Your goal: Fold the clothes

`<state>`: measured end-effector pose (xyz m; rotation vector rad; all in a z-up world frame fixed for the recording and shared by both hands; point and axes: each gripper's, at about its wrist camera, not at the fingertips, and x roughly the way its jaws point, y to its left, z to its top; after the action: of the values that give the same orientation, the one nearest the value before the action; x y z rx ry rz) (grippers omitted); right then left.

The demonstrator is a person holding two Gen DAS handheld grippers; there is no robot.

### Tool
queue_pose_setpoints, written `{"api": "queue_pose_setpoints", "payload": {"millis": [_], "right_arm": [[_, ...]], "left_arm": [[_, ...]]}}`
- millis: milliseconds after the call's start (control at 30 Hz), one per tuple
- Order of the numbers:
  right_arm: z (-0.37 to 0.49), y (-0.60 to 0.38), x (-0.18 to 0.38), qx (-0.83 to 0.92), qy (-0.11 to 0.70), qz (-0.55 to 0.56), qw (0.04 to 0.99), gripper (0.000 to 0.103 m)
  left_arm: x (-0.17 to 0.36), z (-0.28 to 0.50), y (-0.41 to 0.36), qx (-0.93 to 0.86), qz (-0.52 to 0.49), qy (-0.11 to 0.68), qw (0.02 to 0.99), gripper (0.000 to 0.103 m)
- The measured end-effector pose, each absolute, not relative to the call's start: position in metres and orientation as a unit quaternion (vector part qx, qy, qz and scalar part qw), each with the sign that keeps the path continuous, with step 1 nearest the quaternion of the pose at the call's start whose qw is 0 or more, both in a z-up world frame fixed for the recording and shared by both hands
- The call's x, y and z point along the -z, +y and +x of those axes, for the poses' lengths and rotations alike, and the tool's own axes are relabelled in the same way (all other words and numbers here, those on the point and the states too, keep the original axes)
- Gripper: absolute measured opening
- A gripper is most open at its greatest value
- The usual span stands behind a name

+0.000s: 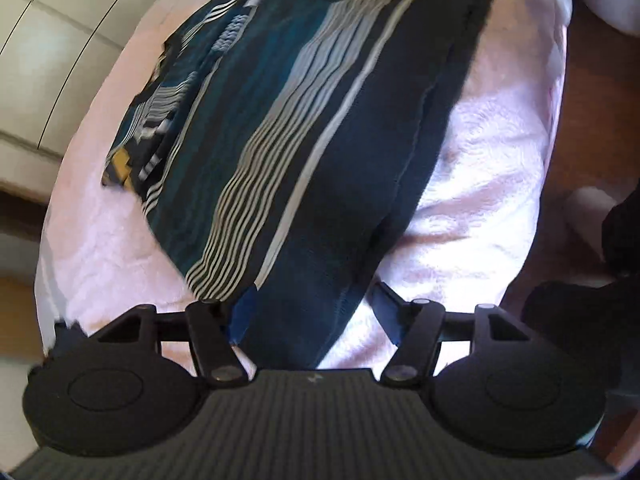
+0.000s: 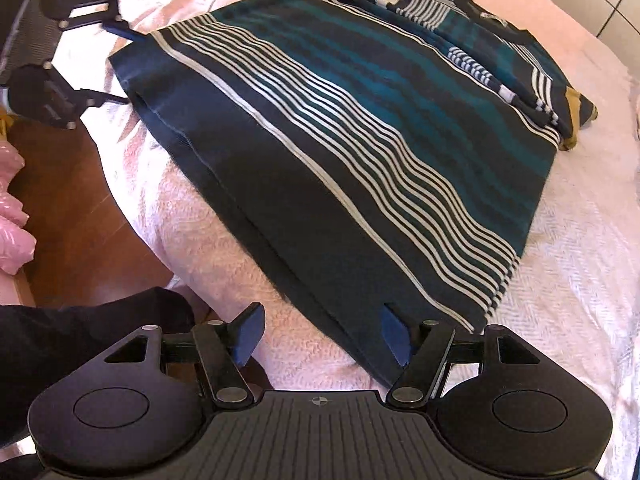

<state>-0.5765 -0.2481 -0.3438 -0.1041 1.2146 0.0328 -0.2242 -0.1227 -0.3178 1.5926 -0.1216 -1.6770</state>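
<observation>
Striped sweater point(image 2: 340, 152) flat on pink bedspread point(image 2: 560, 260), left claw point(image 2: 128, 66) and right claw point(image 2: 320, 336) spread, wooden floor point(image 2: 80, 208) beside.

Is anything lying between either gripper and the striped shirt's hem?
Nothing visible. The right gripper and left gripper stand open at the hem corners of the striped shirt, on the pink bedspread.

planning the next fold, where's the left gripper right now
In the right wrist view the left gripper sits top left, jaws open around the far hem corner of the striped shirt.
</observation>
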Motion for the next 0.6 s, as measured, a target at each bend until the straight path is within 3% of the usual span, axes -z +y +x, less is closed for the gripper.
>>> {"api": "queue_pose_setpoints", "payload": {"millis": [133, 233, 400, 600], "right_arm": [[-0.574, -0.237, 0.349, -0.019, 0.563, -0.093, 0.821, 0.067], [-0.576, -0.229, 0.353, -0.016, 0.558, -0.134, 0.819, 0.067], [-0.582, -0.210, 0.355, -0.048, 0.522, -0.162, 0.836, 0.067], [-0.555, -0.182, 0.365, -0.052, 0.460, -0.182, 0.868, 0.067]], "left_arm": [[0.316, -0.222, -0.124, 0.666, 0.631, -0.099, 0.386, 0.050], [0.307, -0.213, -0.133, 0.671, 0.619, -0.078, 0.401, 0.047], [0.299, -0.207, -0.142, 0.696, 0.599, -0.027, 0.395, 0.014], [0.275, -0.199, -0.162, 0.711, 0.553, 0.036, 0.432, 0.010]]}}
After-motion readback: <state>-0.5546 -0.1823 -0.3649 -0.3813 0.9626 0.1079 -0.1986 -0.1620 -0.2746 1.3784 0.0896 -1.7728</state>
